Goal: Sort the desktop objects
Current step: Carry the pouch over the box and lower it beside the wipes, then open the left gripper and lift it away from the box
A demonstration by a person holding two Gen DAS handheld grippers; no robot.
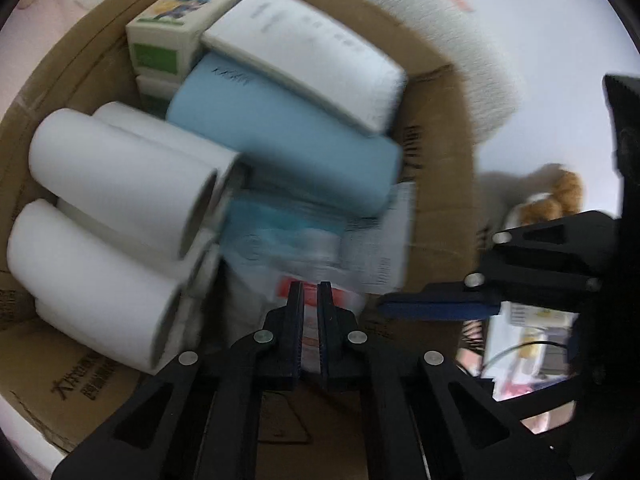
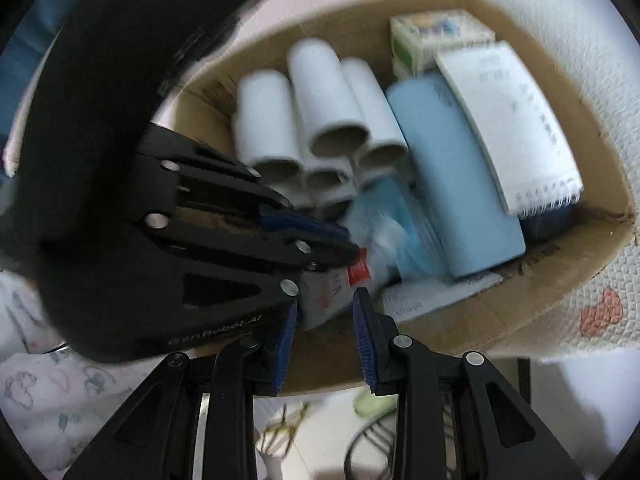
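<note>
While both views are blurring with motion, we are looking into a cardboard box (image 1: 436, 184) that is filling most of each frame. In the left wrist view, our left gripper (image 1: 310, 292) is sitting at the bottom centre with its jaws nearly together, pinching the edge of a white packet with a red band (image 1: 310, 320) that is lying low in the box; in the right wrist view the same gripper is reaching in from the left, its tips closing on that packet's red tab (image 2: 357, 270). Our right gripper (image 2: 326, 308) is hanging at the lower centre of its own view with its blue-padded jaws standing apart, over the near rim of the box, and we are seeing nothing between them; in the left wrist view it is showing at the right edge. White paper rolls (image 1: 120, 184) are lying stacked at the left of the left wrist view and at the upper centre of the right wrist view. A light blue case (image 1: 288, 136) is lying beside them, with a white notebook (image 1: 308, 52) resting tilted on it and a small illustrated carton (image 1: 184, 16) standing at the box's far end, upper left.
</note>
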